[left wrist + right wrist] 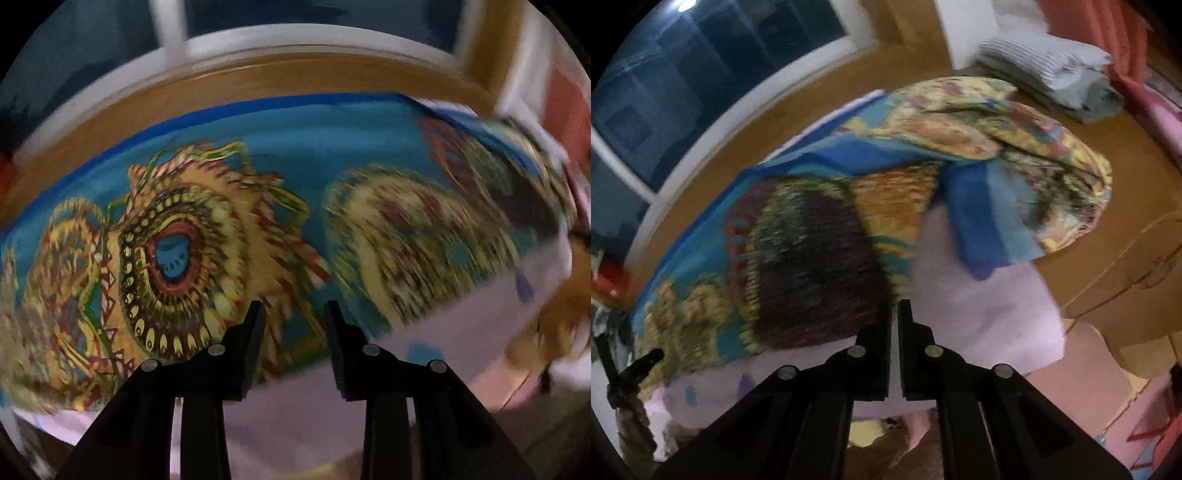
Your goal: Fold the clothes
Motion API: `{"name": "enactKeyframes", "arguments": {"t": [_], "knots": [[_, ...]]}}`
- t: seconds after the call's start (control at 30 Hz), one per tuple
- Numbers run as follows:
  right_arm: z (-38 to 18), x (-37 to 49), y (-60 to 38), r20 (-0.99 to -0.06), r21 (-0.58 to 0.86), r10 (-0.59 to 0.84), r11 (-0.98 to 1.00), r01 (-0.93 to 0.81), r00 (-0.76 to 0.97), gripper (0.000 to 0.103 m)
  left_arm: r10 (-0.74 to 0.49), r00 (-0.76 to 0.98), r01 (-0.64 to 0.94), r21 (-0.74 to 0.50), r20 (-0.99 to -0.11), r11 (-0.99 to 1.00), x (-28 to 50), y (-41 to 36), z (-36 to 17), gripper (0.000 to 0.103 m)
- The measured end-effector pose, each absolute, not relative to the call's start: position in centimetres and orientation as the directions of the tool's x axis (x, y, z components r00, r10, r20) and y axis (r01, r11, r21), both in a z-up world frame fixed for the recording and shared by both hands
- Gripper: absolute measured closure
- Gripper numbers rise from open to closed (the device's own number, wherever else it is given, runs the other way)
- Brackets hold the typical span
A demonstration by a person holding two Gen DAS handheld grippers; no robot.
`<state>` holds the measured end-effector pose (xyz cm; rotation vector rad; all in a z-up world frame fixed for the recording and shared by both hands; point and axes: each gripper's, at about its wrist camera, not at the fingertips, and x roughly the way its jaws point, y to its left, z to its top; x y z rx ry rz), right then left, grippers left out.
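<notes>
Sprawling across the brown surface [1108,177] lay the patterned cloth [207,236], bright blue with gold and red medallions, and the left wrist view looked straight down on it. Its near portion showed a pale lilac underside [436,317], turned up toward the camera. The left gripper [294,308] hovered over the boundary between print and lilac, its fingers [255,332] parted with a clear gap and nothing caught between them. Over on the right wrist view, the same cloth was bunched up at its far end [1034,147], a heap of yellow and blue folds, while the lilac underside [990,295] spread out just ahead of the right gripper [897,304]. Those fingers [882,343] stood nearly together, only a thin slit showing, and no fabric could be seen pinched in it. Beyond the heap, a folded grey striped stack [1045,70] sat near the far edge of the surface, well apart from the cloth. A white-framed dark window [701,74] ran along the far left. Much of both views was smeared with motion blur, so finer detail of the print could not be made out.
</notes>
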<state>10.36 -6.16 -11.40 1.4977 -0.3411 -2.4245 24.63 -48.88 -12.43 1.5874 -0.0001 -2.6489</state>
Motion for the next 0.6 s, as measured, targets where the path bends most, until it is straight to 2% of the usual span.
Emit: {"name": "enactKeyframes", "arguments": {"t": [0.07, 0.13, 0.17, 0.3, 0.4, 0.6], "knots": [[-11.4, 11.0, -7.5, -0.822, 0.402, -0.422, -0.906, 0.134, -0.383, 0.082, -0.055, -0.462, -0.024, 0.074, -0.885, -0.997, 24.8, -47.6, -12.6, 0.069], [-12.2, 11.4, -9.0, -0.809, 0.479, -0.496, -0.868, 0.134, -0.315, 0.057, -0.037, -0.452, -0.069, 0.077, -0.891, -0.995, 24.5, -47.0, -13.0, 0.064], [-12.9, 11.5, -10.1, -0.803, 0.517, -0.530, -0.847, 0.122, -0.273, 0.055, -0.025, -0.447, -0.082, 0.069, -0.894, -0.994, 24.4, -46.9, -13.3, 0.060], [-14.6, 11.4, -13.2, -0.792, 0.571, -0.576, -0.816, 0.086, -0.203, 0.055, 0.026, -0.449, -0.129, 0.036, -0.893, -0.991, 24.2, -45.6, -13.9, 0.056], [-15.4, 11.0, -14.6, -0.792, 0.576, -0.580, -0.813, 0.078, -0.192, 0.055, 0.023, -0.445, -0.167, 0.058, -0.895, -0.984, 23.6, -45.0, -14.7, 0.053], [-16.7, 10.0, -14.4, -0.773, 0.608, -0.585, -0.794, -0.022, -0.246, 0.055, 0.023, -0.453, -0.185, 0.069, -0.891, -0.980, 22.9, -43.9, -15.6, 0.049]]}}
